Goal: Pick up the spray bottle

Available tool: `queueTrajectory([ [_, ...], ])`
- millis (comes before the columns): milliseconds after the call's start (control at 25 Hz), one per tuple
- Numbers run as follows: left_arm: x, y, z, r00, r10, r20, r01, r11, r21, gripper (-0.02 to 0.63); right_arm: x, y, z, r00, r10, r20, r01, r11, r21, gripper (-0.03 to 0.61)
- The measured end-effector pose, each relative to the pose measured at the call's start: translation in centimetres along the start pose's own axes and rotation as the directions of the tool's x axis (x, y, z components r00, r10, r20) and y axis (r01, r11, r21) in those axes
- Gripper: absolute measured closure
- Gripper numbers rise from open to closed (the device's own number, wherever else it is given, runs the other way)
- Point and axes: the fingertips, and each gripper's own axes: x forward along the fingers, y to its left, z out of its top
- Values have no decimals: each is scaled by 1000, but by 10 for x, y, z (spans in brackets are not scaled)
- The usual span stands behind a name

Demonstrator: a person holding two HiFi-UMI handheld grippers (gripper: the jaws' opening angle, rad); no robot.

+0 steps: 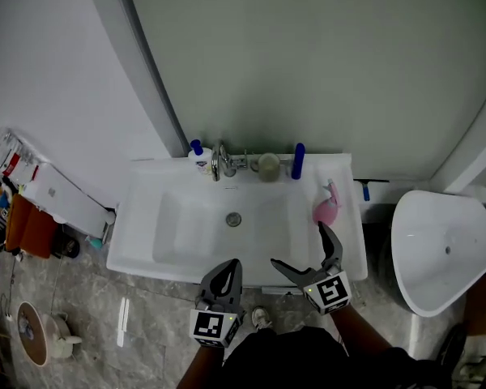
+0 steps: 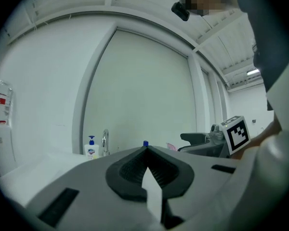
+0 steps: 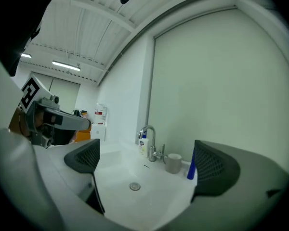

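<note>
The pink spray bottle (image 1: 327, 203) stands on the right rim of the white sink (image 1: 146, 241); a sliver of it (image 2: 171, 147) shows in the left gripper view. My right gripper (image 1: 300, 245) hovers over the sink's front right corner, just short of the bottle, jaws wide open and empty. Through its open jaws (image 3: 147, 172) I see the basin, but the spray bottle is not in that view. My left gripper (image 1: 227, 270) is shut with nothing in it, at the sink's front edge. Its pads (image 2: 145, 150) meet in a closed line.
Along the back rim stand a soap dispenser (image 1: 198, 158), the faucet (image 1: 221, 160), a grey cup (image 1: 268, 164) and a blue bottle (image 1: 298, 161). A white toilet (image 1: 437, 250) is to the right. Clutter lies on the floor at the left (image 1: 32, 217).
</note>
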Motion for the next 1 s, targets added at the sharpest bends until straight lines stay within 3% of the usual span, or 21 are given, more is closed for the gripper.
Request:
queueTrajectory([
  [160,19,1,3,997,-78,-12,78,997,-7,618,4,-20,-7,996,-76,-37,79,994,77,-8],
  [560,72,-11,-20,979,-199,-50,197,980,-41,617,-11,-73,-37,967,-229,-111,240,966,99,-8],
  [1000,131,-26,-18,972,-225,-66,223,974,-31,617,-1,-136,-70,951,-256,-172,274,957,96,-7],
])
